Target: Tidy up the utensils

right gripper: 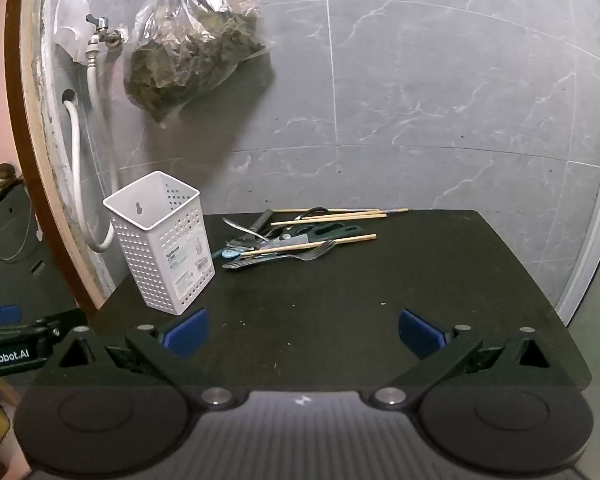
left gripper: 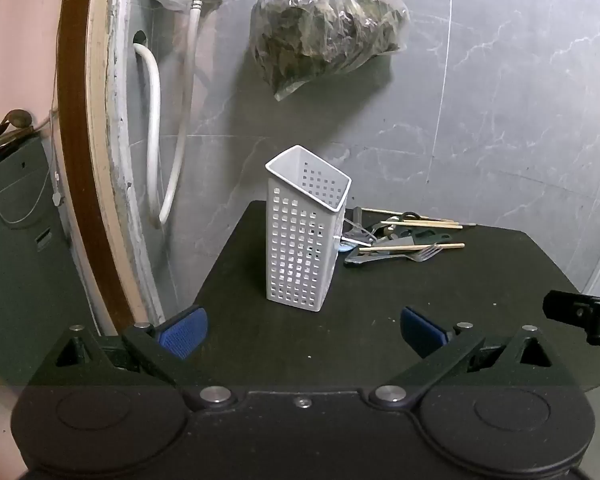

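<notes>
both my grippers hang wide apart and empty over the near edge of the worktop (right gripper: pixel 340 320): left gripper (left gripper: pixel 304 332), right gripper (right gripper: pixel 302 332). the utensils (right gripper: pixel 296 240) lie in a tangled heap at the far side, just right of the white basket (right gripper: pixel 162 244), which stands upright and empty. my worry: the chopsticks (right gripper: pixel 308 245) cross over the fork (right gripper: pixel 300 258), so lifting one piece may drag others along or roll them off. the basket looks light and could tip if bumped. a hanging bag (right gripper: pixel 192 40) and hoses (right gripper: pixel 96 120) stay clear on the wall.
</notes>
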Action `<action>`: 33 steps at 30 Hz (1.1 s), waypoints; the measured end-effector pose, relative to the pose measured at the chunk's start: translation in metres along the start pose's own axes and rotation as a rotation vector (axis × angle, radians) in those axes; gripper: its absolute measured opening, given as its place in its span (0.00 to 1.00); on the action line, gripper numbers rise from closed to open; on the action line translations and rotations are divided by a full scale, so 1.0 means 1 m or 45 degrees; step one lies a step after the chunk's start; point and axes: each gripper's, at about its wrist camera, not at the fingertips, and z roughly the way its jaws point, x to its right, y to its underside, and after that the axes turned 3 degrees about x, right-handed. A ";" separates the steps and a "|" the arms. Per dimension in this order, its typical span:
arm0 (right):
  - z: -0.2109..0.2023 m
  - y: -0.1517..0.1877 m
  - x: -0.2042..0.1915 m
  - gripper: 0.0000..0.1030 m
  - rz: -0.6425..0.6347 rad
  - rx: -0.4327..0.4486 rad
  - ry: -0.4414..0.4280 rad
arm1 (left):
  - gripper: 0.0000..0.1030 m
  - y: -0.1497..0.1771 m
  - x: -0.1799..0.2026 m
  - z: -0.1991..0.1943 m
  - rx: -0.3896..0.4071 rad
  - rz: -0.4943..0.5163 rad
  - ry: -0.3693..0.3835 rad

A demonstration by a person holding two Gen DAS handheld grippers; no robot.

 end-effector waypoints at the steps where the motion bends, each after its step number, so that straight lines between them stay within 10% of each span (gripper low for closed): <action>1: 0.000 0.000 0.000 1.00 -0.001 0.001 0.000 | 1.00 0.000 0.000 0.000 0.000 0.000 -0.001; 33: -0.003 0.003 -0.001 1.00 -0.008 -0.001 0.002 | 1.00 0.005 0.000 0.002 -0.014 -0.005 -0.001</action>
